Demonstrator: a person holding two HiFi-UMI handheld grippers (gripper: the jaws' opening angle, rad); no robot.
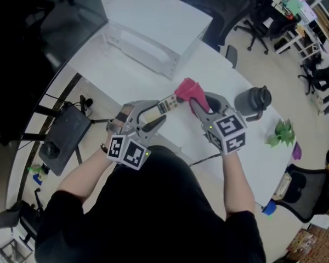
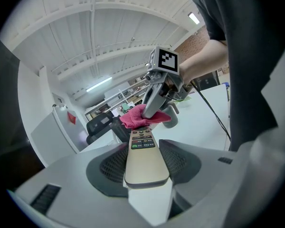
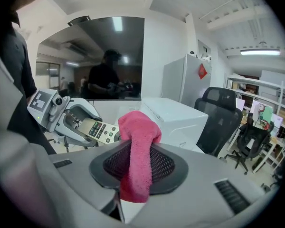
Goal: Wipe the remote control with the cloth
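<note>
My left gripper (image 1: pixel 154 117) is shut on the tail end of a beige remote control (image 1: pixel 163 106), held above the white table (image 1: pixel 225 70). In the left gripper view the remote control (image 2: pixel 143 156) runs away from me between the pads, buttons up. My right gripper (image 1: pixel 200 105) is shut on a pink cloth (image 1: pixel 188 91), which lies bunched over the remote's far end. From the right gripper view the cloth (image 3: pixel 137 156) hangs between the jaws, and the remote control (image 3: pixel 99 129) and left gripper (image 3: pixel 92 122) show behind it at the left.
A white box-shaped device (image 1: pixel 153 32) stands at the back of the table. A dark kettle (image 1: pixel 252 103) and a small green plant (image 1: pixel 282 132) sit at the right. Office chairs (image 1: pixel 251 15) stand beyond the table. A dark case (image 1: pixel 63 138) rests on the floor at the left.
</note>
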